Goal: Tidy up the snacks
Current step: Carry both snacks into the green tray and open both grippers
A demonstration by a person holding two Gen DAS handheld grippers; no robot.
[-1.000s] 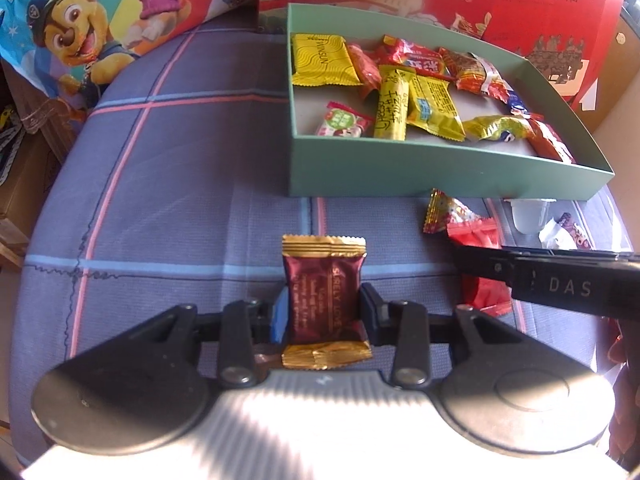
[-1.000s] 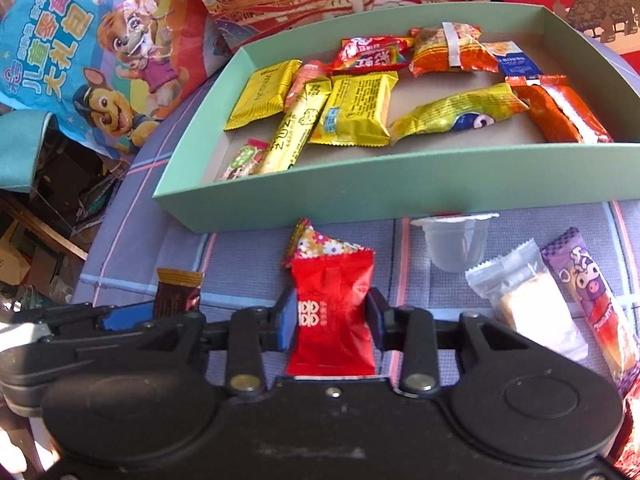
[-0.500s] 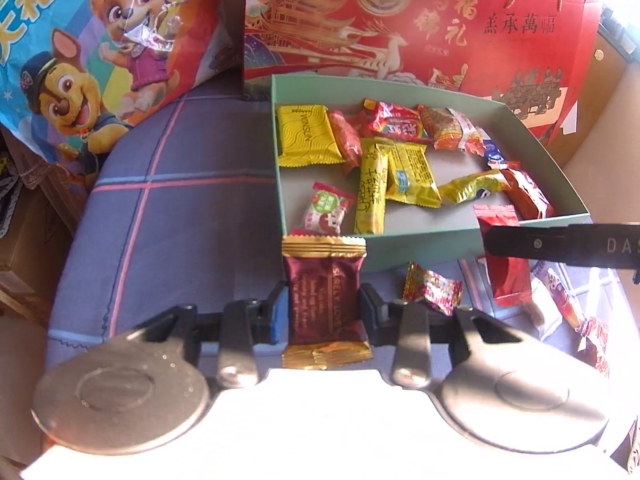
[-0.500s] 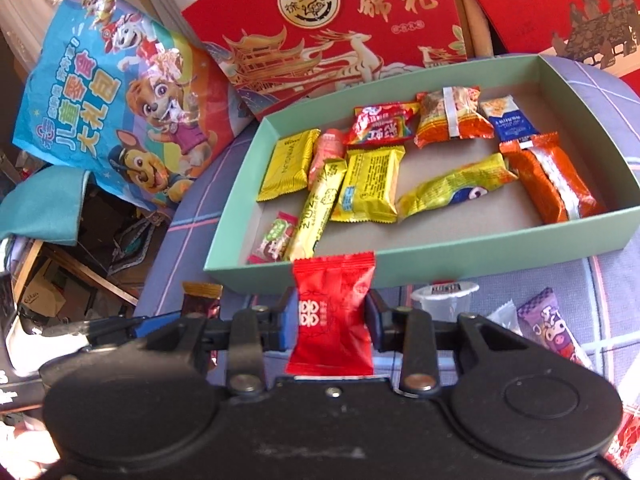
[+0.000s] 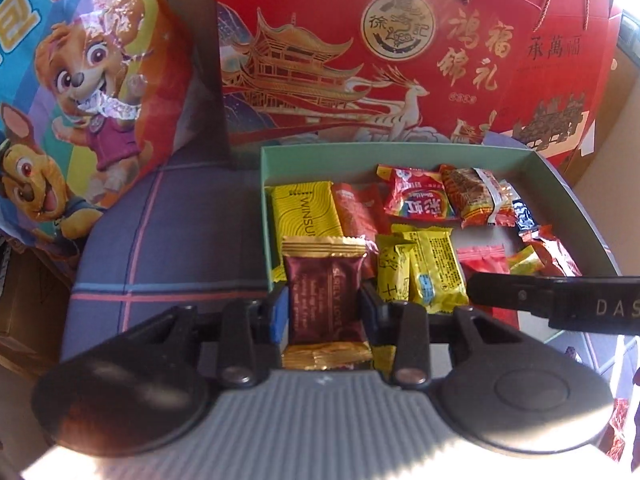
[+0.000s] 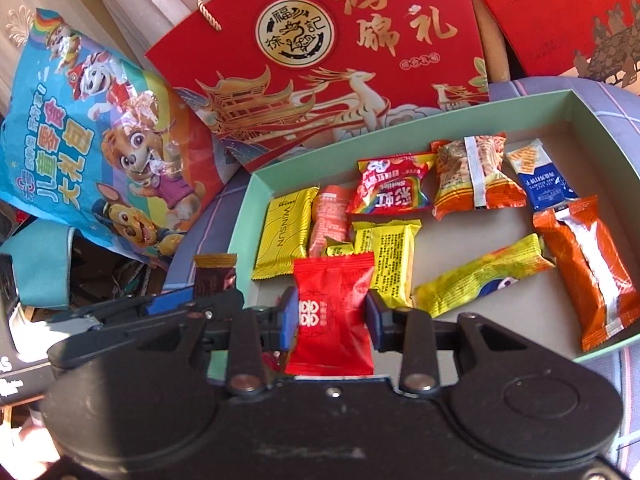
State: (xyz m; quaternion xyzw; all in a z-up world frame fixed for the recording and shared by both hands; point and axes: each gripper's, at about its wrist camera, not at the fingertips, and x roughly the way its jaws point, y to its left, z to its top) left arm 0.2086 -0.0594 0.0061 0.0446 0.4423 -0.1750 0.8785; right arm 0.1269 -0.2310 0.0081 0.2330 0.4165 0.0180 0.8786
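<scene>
My left gripper is shut on a maroon chocolate packet with gold ends, held above the near left corner of the green box. My right gripper is shut on a red candy packet, held over the box's near wall. The box holds several snacks: a yellow Winsun packet, a rainbow Skittles packet, an orange packet. In the left wrist view the right gripper's arm crosses the box with the red packet. In the right wrist view the left gripper's maroon packet shows at left.
The box rests on a blue plaid cushion. A red gift bag and a cartoon-dog snack bag stand behind it. Another red box is at the back right. Clutter lies to the left.
Both grippers have moved forward with their packets, from above the cushion in front of the box to over the box's near edge.
</scene>
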